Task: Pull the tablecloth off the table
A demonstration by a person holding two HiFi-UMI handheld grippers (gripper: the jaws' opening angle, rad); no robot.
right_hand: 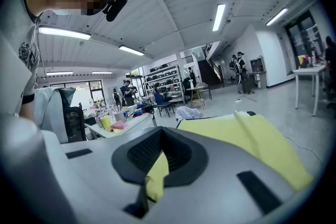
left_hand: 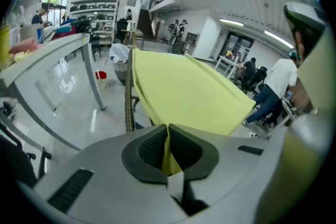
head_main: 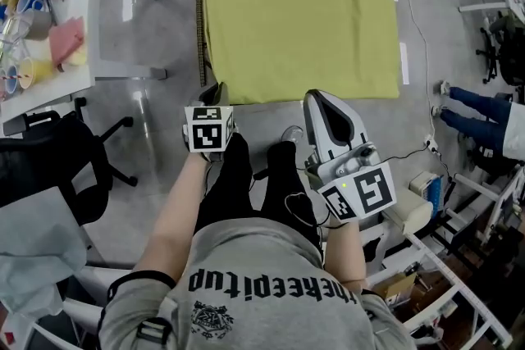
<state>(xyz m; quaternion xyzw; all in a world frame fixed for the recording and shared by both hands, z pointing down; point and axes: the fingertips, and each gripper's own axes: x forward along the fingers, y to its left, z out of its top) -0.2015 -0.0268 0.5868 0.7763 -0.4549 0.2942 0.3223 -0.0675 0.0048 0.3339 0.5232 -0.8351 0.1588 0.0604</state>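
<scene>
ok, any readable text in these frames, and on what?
"thekeepitup", roughly, creased and partly folded: chest print on the grey shirt.
Emblem under that print: too small to read.
Marker cubes: square patterns only, no words.
Elsewhere: nothing legible.

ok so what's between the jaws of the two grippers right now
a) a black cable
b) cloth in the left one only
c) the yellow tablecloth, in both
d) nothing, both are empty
c: each gripper view shows a fold of the yellow tablecloth pinched in shut jaws, in the left gripper and in the right gripper.
</scene>
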